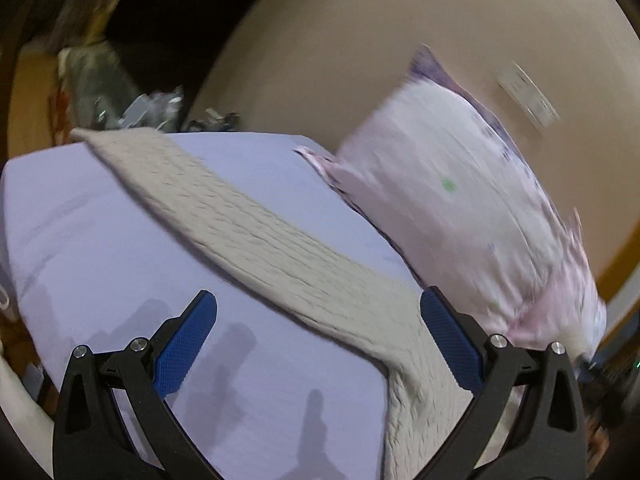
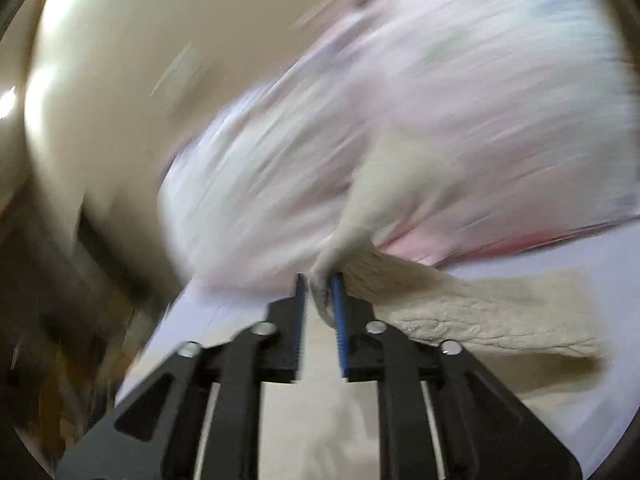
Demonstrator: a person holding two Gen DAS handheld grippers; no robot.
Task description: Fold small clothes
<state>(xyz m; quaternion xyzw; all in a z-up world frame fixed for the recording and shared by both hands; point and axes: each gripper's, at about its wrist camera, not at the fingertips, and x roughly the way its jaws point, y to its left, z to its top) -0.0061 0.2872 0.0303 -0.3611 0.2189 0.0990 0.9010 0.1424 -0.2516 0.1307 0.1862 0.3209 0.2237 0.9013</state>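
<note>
A beige ribbed knit garment [image 1: 256, 232] lies in a long diagonal strip across the lavender bed sheet [image 1: 104, 248]. My left gripper [image 1: 318, 312] is open above it, blue pads wide apart, holding nothing. In the right wrist view my right gripper [image 2: 319, 284] is shut on a bunched end of the same beige garment [image 2: 460, 308], which trails off to the right over the sheet [image 2: 608, 248]. The right wrist view is heavily motion-blurred.
A pink-and-white floral pillow [image 1: 460, 208] leans against the beige wall [image 1: 360, 40] at the bed's right side, and fills the blurred upper right view [image 2: 400, 120]. Cluttered items [image 1: 156, 108] sit beyond the bed's far edge. The bed's left edge drops off.
</note>
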